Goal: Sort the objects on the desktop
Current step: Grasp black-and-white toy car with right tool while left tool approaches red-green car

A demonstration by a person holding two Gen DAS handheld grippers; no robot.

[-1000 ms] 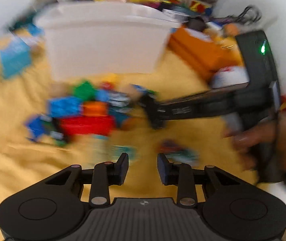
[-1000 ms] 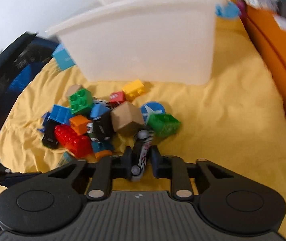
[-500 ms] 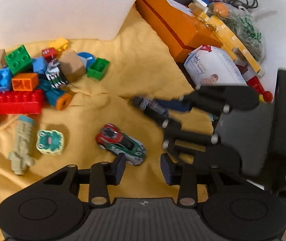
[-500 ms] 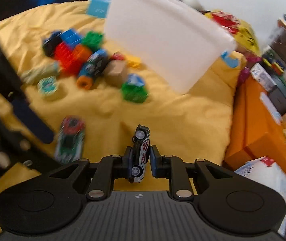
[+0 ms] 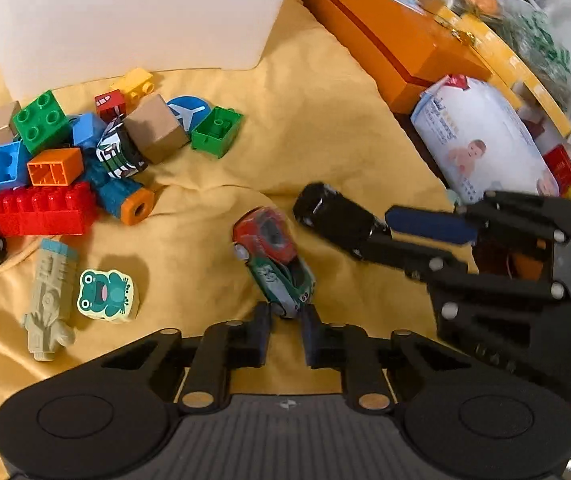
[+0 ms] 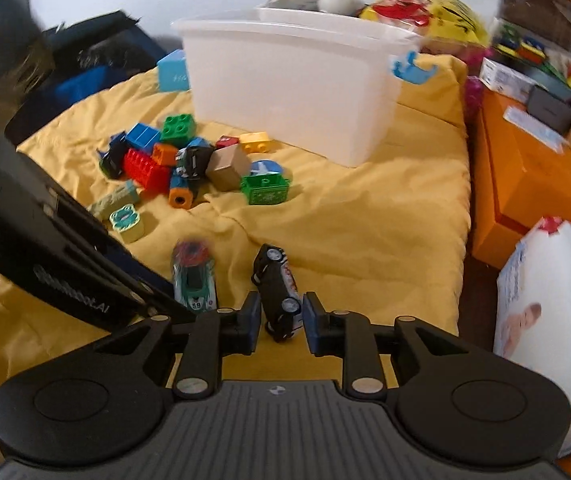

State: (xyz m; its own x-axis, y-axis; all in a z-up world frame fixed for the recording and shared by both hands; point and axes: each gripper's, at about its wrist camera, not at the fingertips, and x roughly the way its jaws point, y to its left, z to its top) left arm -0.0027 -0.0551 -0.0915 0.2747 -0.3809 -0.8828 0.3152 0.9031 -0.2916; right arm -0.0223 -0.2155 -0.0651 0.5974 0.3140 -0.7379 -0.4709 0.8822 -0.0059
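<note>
A red and green toy car (image 5: 273, 256) lies on the yellow cloth (image 5: 325, 120), and my left gripper (image 5: 287, 320) is shut on its rear end. Just to its right a black toy car (image 6: 279, 288) lies on its side on the cloth, between the fingers of my right gripper (image 6: 282, 320). Those jaws are opening, and the pads stand a little clear of the car. In the left wrist view the right gripper's fingers (image 5: 425, 224) reach in from the right to the black car (image 5: 325, 208). A white plastic bin (image 6: 285, 88) stands at the back.
A heap of coloured building blocks (image 5: 45, 208), a tan cube (image 5: 157, 132), a frog tile (image 5: 105, 292) and a beige figure (image 5: 49, 296) lie left of the cars. An orange box (image 6: 525, 184) and a white baby-print pack (image 6: 557, 312) border the cloth on the right.
My left jaws closed on the red and green car. The right gripper carried the black car down onto the cloth beside it, and its jaws have parted from the car.
</note>
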